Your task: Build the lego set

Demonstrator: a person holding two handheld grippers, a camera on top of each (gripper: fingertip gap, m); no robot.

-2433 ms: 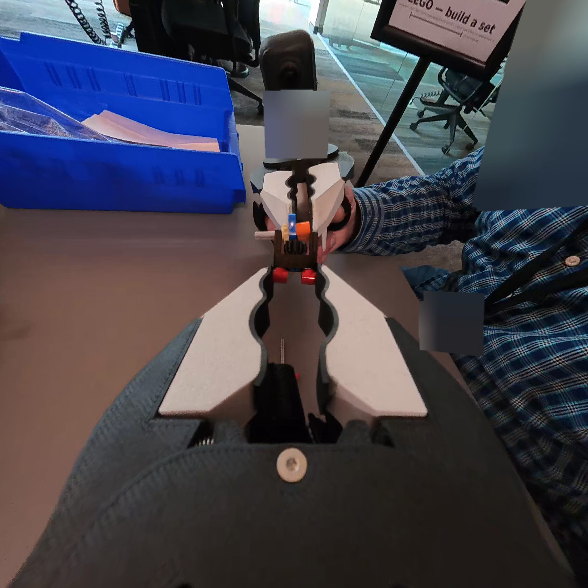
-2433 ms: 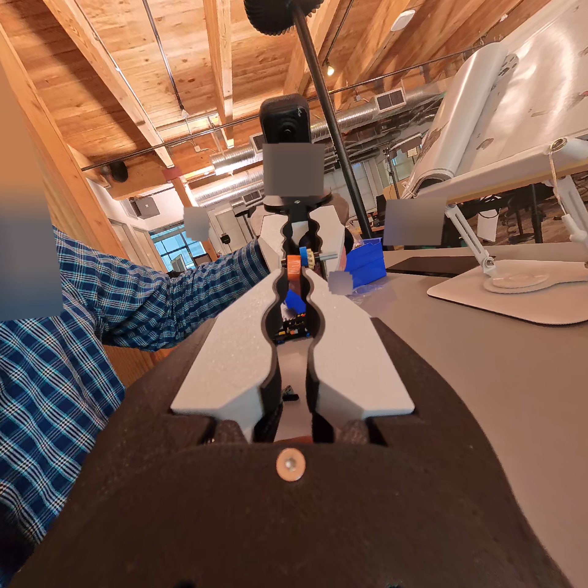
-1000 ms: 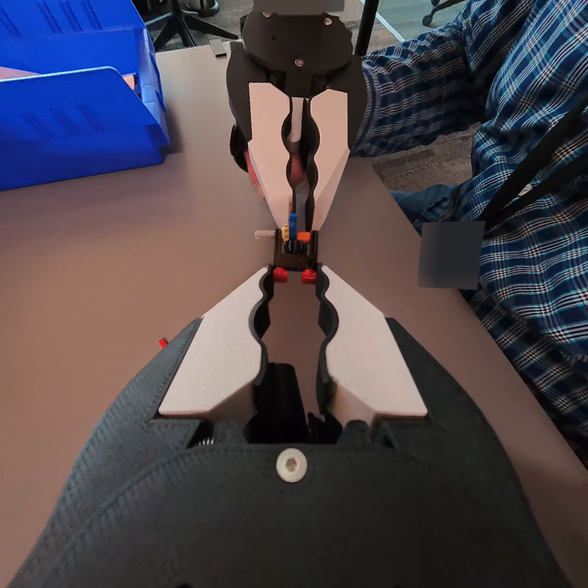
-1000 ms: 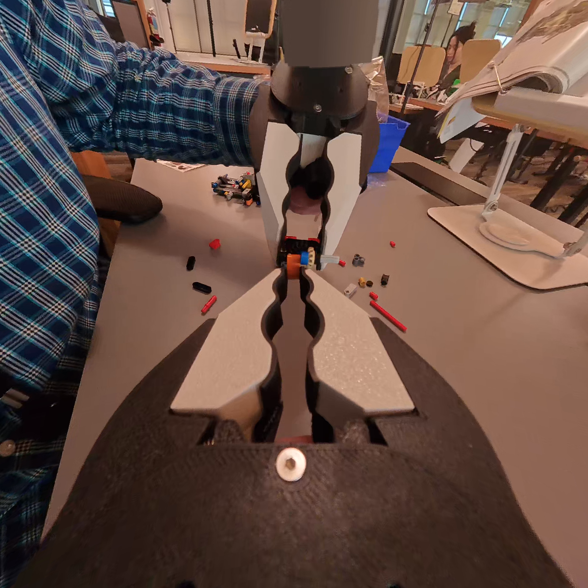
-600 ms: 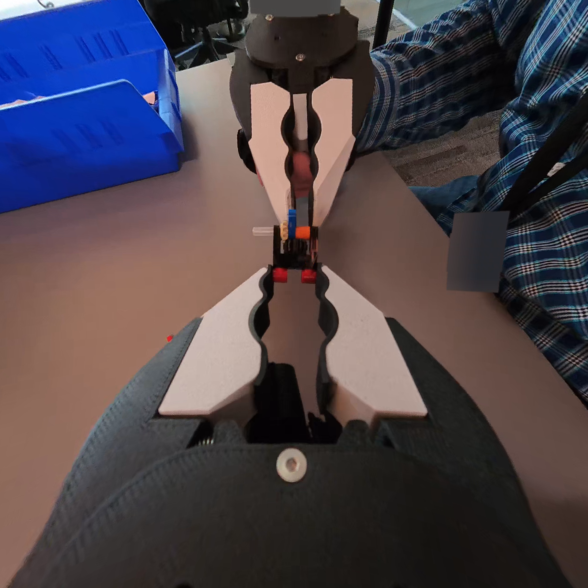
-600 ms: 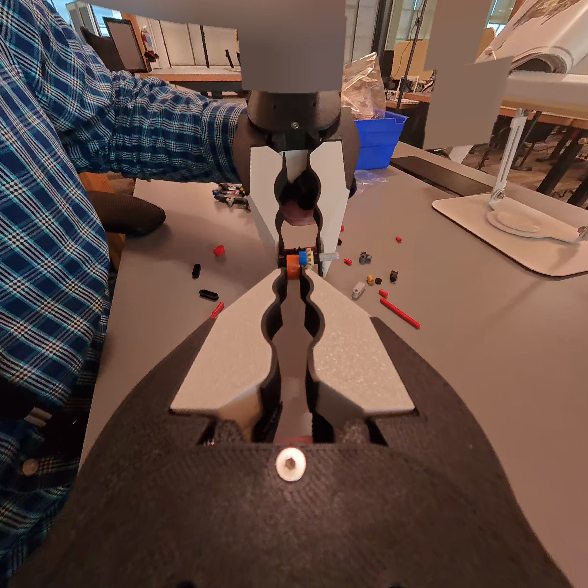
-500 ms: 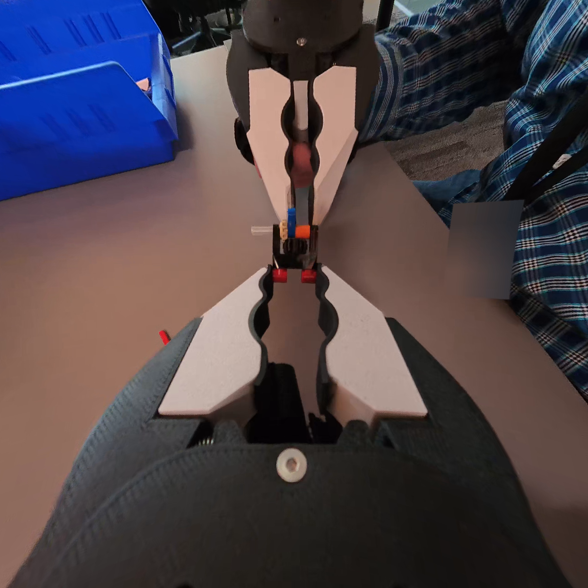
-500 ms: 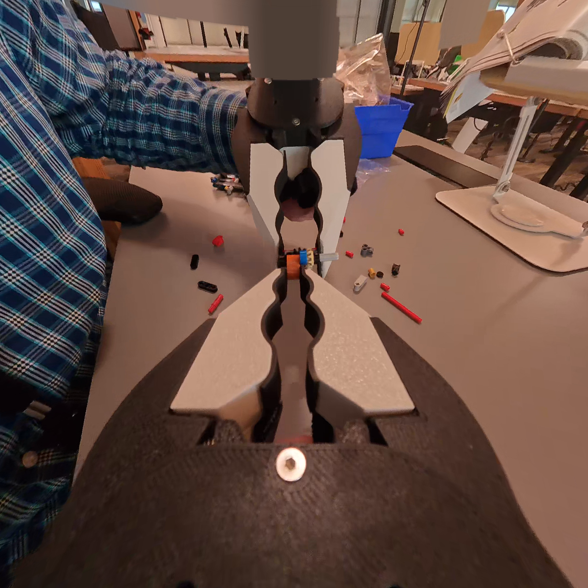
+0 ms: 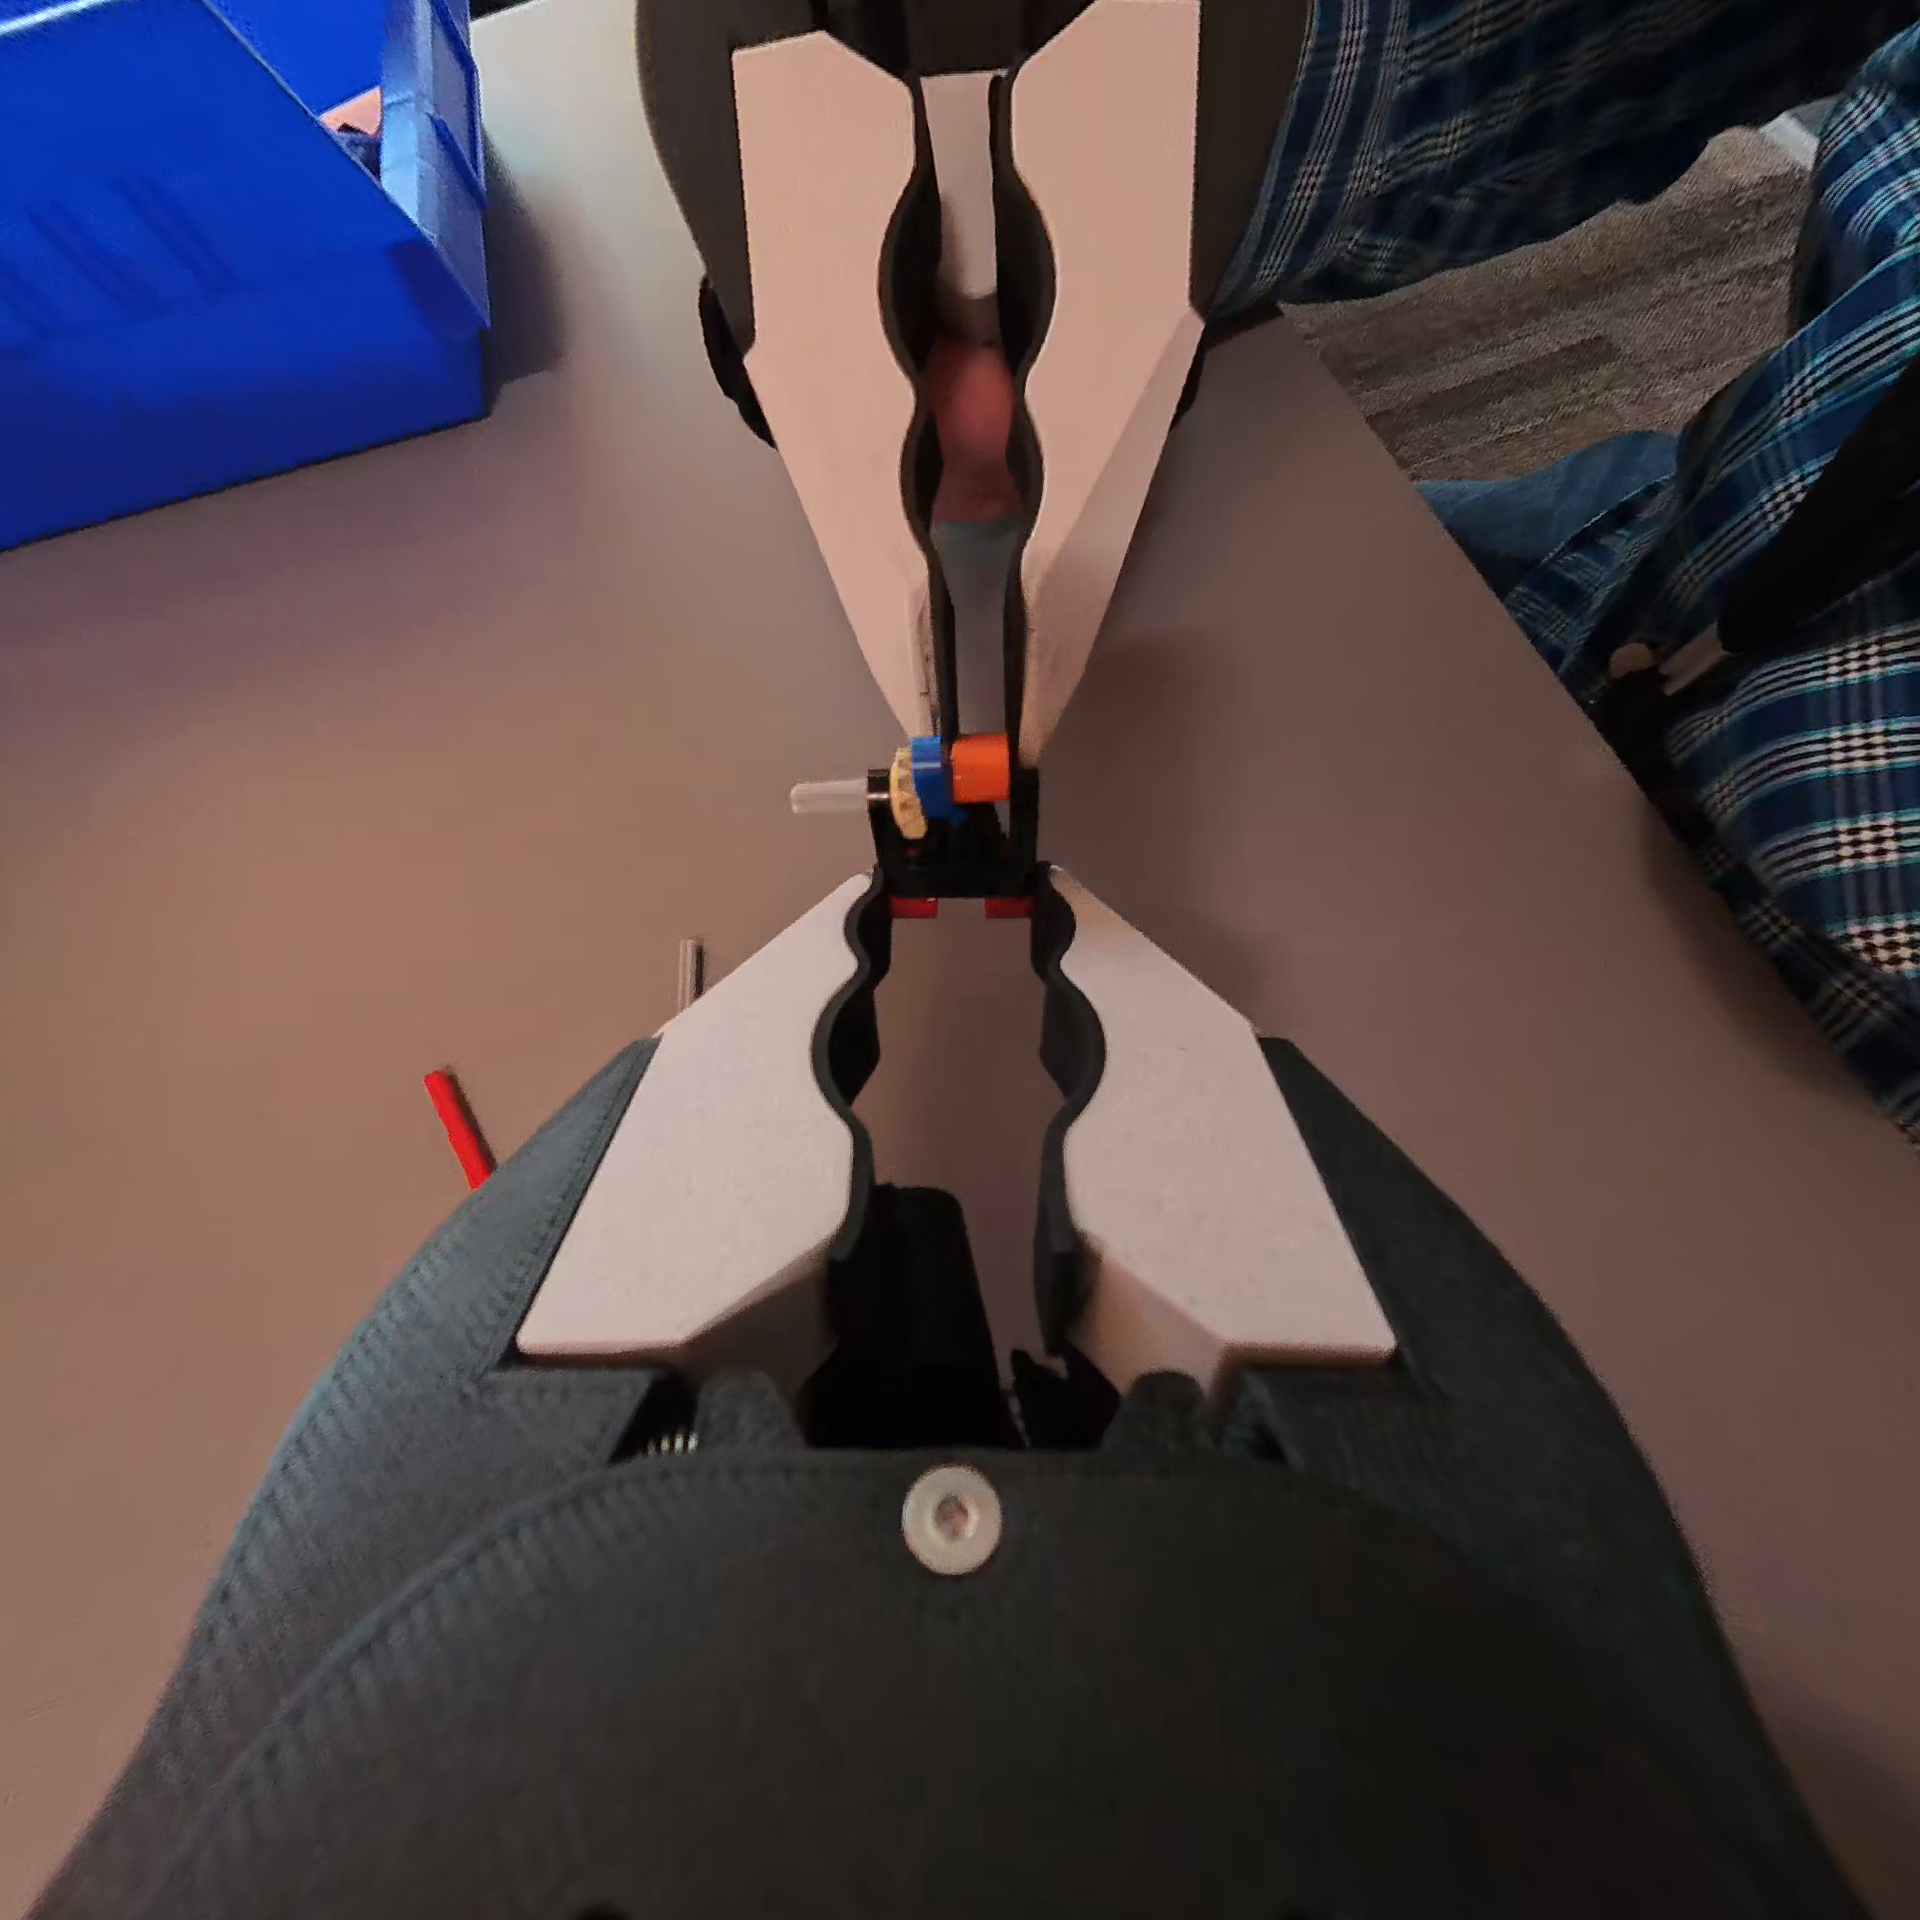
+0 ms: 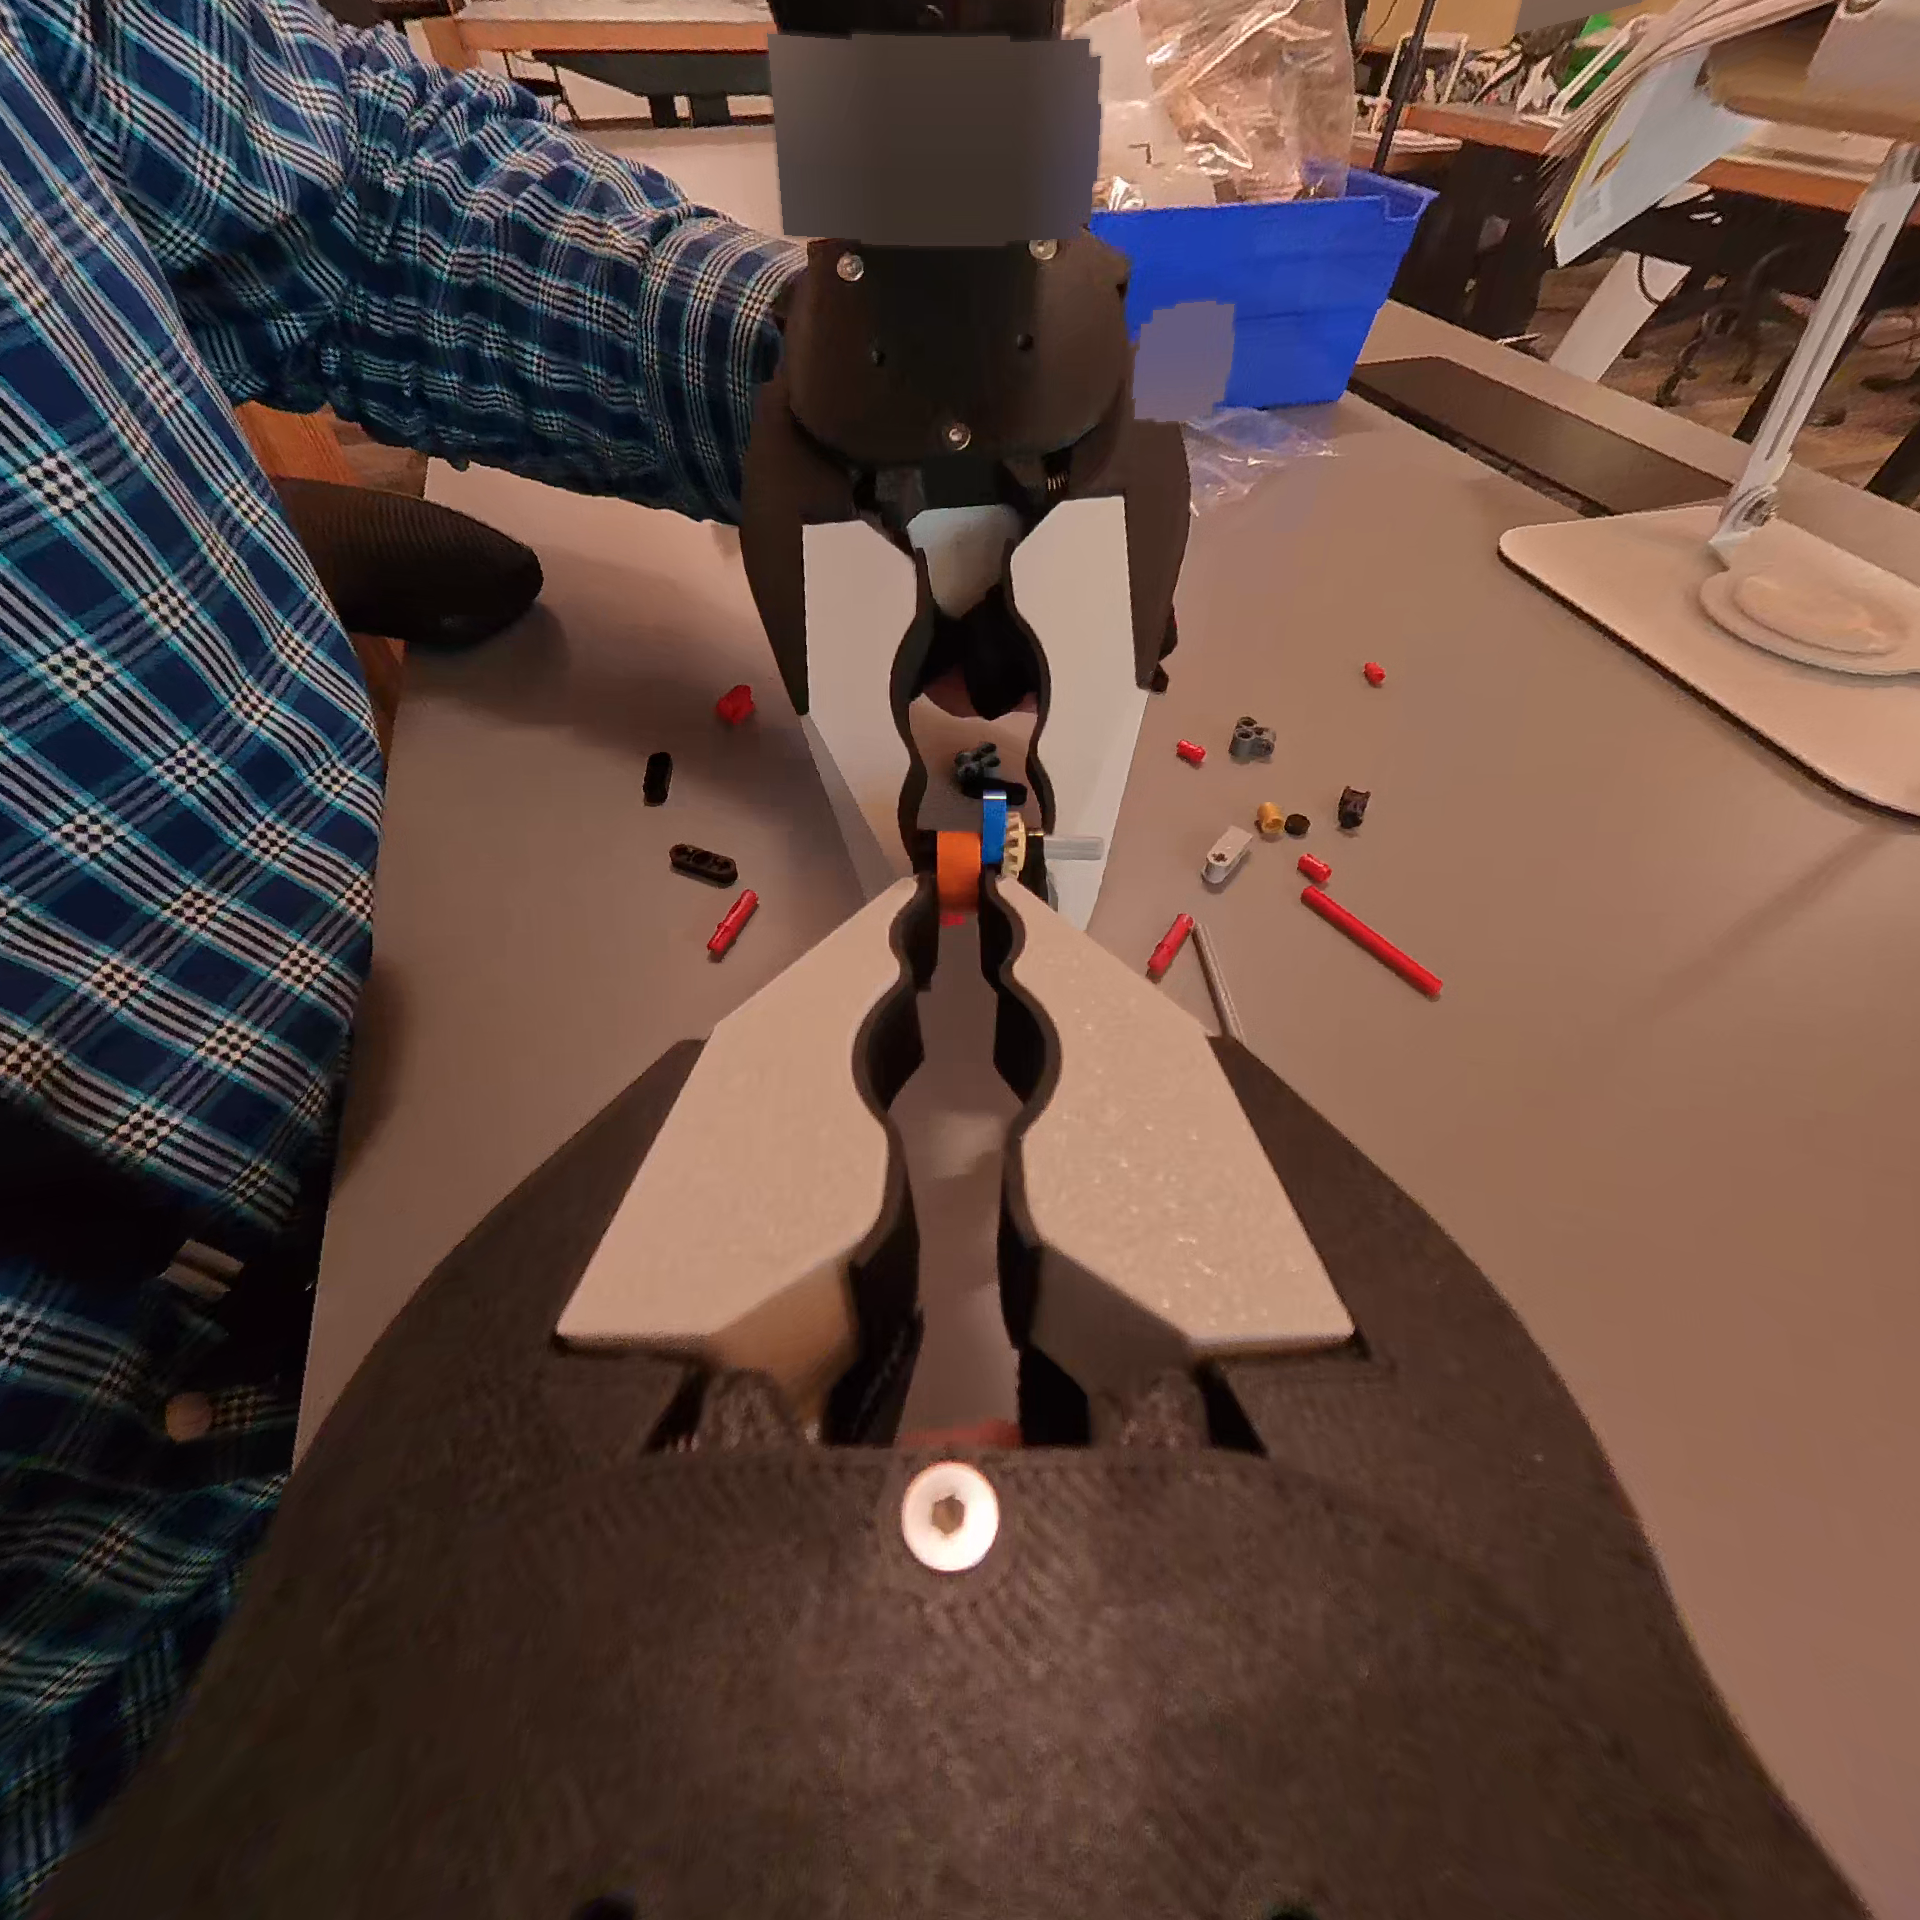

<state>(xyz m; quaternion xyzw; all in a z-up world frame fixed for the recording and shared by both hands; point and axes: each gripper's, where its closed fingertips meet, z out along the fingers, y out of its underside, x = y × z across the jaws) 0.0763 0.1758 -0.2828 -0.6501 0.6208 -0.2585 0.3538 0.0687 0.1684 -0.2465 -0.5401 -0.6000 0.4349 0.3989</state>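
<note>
Now both tools sit lower and more steeply tipped toward the table [image 9: 312, 727] than half a second ago: in the left wrist view the blue bin [image 9: 208, 260] has slid off toward the upper left corner, and the right gripper [image 9: 977, 727] opposite me fills more of the view. The small lego assembly [image 9: 956, 842] has not left its place between the two sets of jaws. My left gripper [image 9: 958, 894] has its jaws partly spread and clamped on the black frame's outer sides, the two red pins just inside the tips. The right gripper's jaws are drawn narrow and pinch the orange bush [image 10: 958, 860] on the grey axle [image 9: 826, 800], with the blue piece [image 10: 994, 831] and tan gear [image 10: 1014, 840] just outside the right-hand jaw. I cannot tell whether the bush has slid further along the axle; the grip on both sides looks unchanged. I read this as a reorientation of the held piece, not a finished step, so the bush likely needs more seating. Loose parts lie on the table to either side of the right jaws, among them a long red axle [image 10: 1371, 943] and a black link [image 10: 703, 860], well clear of the work. A slip of the narrow pinch is the risk I would watch.
</note>
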